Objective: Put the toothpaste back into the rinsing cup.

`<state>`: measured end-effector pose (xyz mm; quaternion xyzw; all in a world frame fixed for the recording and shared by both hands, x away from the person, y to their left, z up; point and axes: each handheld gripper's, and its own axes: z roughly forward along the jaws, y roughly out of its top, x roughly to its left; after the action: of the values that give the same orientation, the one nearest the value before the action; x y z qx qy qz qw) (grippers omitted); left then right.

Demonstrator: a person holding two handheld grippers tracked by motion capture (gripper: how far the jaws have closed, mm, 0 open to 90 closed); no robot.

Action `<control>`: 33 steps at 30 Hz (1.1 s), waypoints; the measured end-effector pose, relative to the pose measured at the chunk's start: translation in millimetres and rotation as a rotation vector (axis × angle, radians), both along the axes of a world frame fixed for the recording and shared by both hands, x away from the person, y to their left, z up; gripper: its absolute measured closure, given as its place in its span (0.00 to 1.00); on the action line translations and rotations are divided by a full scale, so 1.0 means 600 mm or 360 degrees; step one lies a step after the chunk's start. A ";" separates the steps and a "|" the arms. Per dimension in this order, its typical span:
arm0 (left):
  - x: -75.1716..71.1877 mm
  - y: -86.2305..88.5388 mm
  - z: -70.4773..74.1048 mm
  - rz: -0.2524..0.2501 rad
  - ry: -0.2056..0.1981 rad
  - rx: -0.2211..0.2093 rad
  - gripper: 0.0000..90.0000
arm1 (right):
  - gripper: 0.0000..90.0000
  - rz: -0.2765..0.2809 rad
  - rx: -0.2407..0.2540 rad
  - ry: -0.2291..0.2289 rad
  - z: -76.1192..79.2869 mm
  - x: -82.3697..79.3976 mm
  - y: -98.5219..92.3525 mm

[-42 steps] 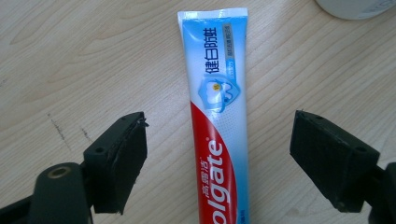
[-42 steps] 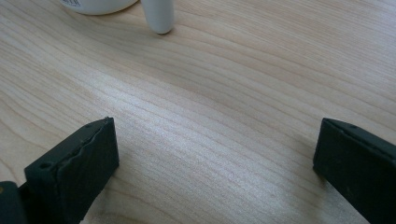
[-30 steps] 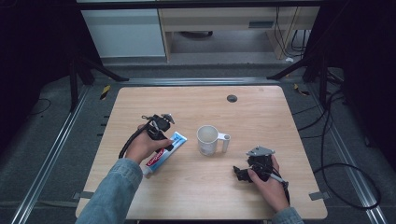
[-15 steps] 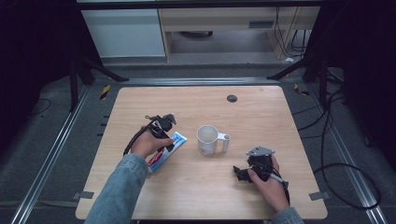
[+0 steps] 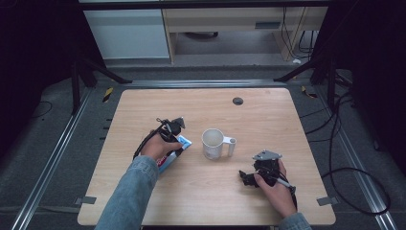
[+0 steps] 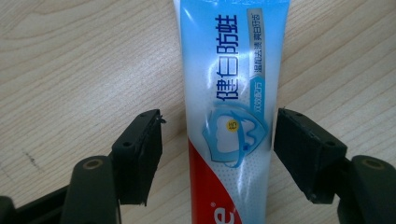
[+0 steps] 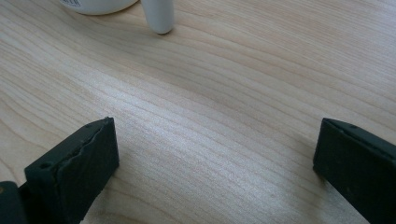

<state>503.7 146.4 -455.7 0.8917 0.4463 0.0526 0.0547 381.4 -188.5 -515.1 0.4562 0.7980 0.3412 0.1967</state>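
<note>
Two black fingers of the left gripper point(image 6: 217, 154) stand wide, straddling the blue-white-red toothpaste tube point(image 6: 229, 116) lying flat on the pale wooden desk point(image 5: 268, 115). Judgement: centre, then close squarely across the tube's width.

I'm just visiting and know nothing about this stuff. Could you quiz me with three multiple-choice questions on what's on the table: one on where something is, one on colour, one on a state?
1. Where is the toothpaste tube?
A. Between the left gripper's jaws
B. Inside the mug
C. Under the right gripper

2. What colour is the mug?
A. Red
B. White
C. Black

3. How do the right gripper's jaws stand?
A. Shut on the mug
B. Shut on nothing
C. Open, over bare table

Answers: A, the left gripper view shows a jaw on each side of the tube; B, the high view shows it white; C, wood shows between the wide-apart jaws.
</note>
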 end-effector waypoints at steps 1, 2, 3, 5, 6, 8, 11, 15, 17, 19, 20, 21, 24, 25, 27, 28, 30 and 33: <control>0.001 -0.001 -0.003 0.0000 0.0009 0.0006 0.36 | 0.00 0.0006 -0.0008 -0.0007 0.000 0.000 -0.001; 0.001 -0.001 -0.003 0.0000 0.0009 0.0006 0.36 | 0.00 0.0006 -0.0008 -0.0007 0.000 0.000 -0.001; 0.001 -0.001 -0.006 0.0003 0.0017 0.0003 0.37 | 0.00 0.0003 -0.0001 -0.0002 0.000 0.000 0.000; 0.002 -0.001 -0.009 0.0005 0.0025 -0.0002 0.38 | 0.00 -0.0001 0.0001 0.0001 0.000 0.000 0.000; 0.002 -0.001 -0.011 0.0007 0.0032 -0.0010 0.39 | 0.00 0.0004 -0.0002 -0.0002 0.000 0.000 0.000; 0.002 -0.001 -0.012 0.0008 0.0038 -0.0020 0.41 | 0.00 0.0004 -0.0002 -0.0001 0.000 0.000 0.000; 0.003 -0.001 -0.014 0.0008 0.0047 -0.0038 0.47 | 0.00 0.0003 -0.0001 -0.0001 0.000 0.000 0.000; 0.004 -0.001 -0.015 0.0011 0.0048 -0.0042 0.49 | 0.00 0.0001 0.0001 0.0001 0.000 0.000 0.000; 0.004 -0.001 -0.015 0.0008 0.0050 -0.0042 0.50 | 0.00 0.0001 -0.0001 0.0000 0.000 0.000 0.000; 0.004 -0.001 -0.015 0.0010 0.0048 -0.0045 0.51 | 0.00 0.0006 -0.0008 -0.0007 0.000 0.000 -0.001; 0.004 -0.001 -0.015 0.0008 0.0046 -0.0049 0.51 | 0.00 0.0003 -0.0001 -0.0001 0.000 0.000 0.000; 0.004 0.000 -0.015 0.0000 0.0049 -0.0051 0.52 | 0.00 0.0006 -0.0008 -0.0006 0.000 0.000 0.000; 0.003 0.000 -0.015 -0.0013 0.0033 -0.0061 0.54 | 0.00 0.0007 -0.0007 -0.0006 0.000 0.000 -0.001; 0.002 0.001 -0.015 -0.0005 0.0028 -0.0068 0.55 | 0.00 0.0011 -0.0016 -0.0014 -0.001 0.001 -0.001; 0.001 0.001 -0.014 -0.0010 0.0025 -0.0072 0.57 | 0.00 0.0007 -0.0008 -0.0006 0.000 0.000 -0.001; 0.001 0.001 -0.014 -0.0010 0.0025 -0.0072 0.58 | 0.00 0.0007 -0.0008 -0.0006 0.000 0.000 -0.001; 0.000 0.001 -0.010 -0.0012 0.0011 -0.0072 0.60 | 0.00 0.0008 -0.0009 -0.0006 0.000 0.000 -0.001; -0.003 0.001 -0.005 -0.0023 -0.0046 -0.0075 0.69 | 0.00 -0.0003 0.0019 0.0022 0.001 -0.001 0.001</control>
<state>501.9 147.2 -458.9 0.8925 0.4401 0.0547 0.0827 380.7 -188.2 -514.2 0.4604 0.7969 0.3425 0.1889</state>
